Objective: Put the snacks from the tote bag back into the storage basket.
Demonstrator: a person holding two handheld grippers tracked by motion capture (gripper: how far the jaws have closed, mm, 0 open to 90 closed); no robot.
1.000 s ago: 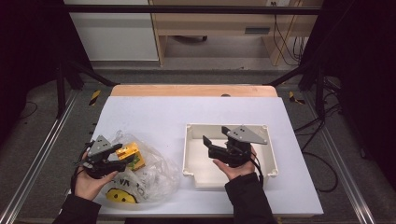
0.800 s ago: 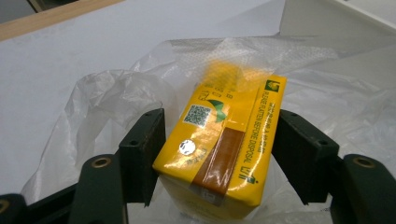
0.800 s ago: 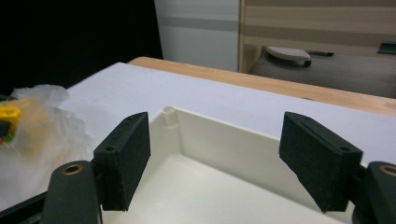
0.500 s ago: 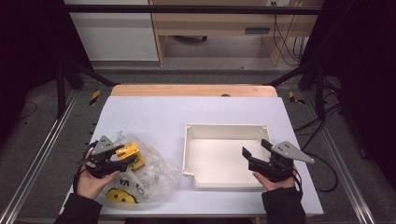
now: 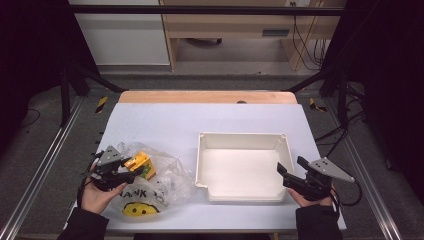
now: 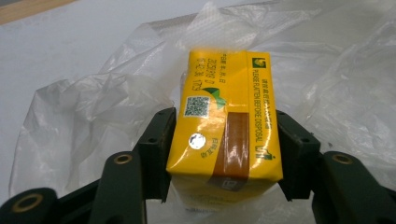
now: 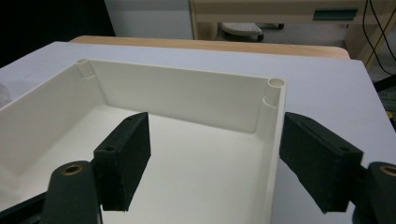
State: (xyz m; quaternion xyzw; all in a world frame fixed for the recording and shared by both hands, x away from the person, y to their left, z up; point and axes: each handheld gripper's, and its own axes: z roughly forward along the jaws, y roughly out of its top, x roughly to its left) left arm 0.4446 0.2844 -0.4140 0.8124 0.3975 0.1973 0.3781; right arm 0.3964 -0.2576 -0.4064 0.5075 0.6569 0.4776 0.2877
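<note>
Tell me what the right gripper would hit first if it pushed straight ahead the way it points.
Probably the white tray's right wall: the right gripper stands open astride it, one jaw inside the tray, one outside.

Carton (image 5: 140, 164) on bag (image 5: 165, 179), left of tray (image 5: 243, 138)

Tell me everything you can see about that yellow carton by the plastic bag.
The yellow carton is a small box-shaped drink pack, glossy, with green print, a QR code, a brown stripe and a round foil straw spot. It rests on the crinkled clear plastic bag at the table's near left. The left gripper has just been closing on it: one black jaw sits against each side.
</note>
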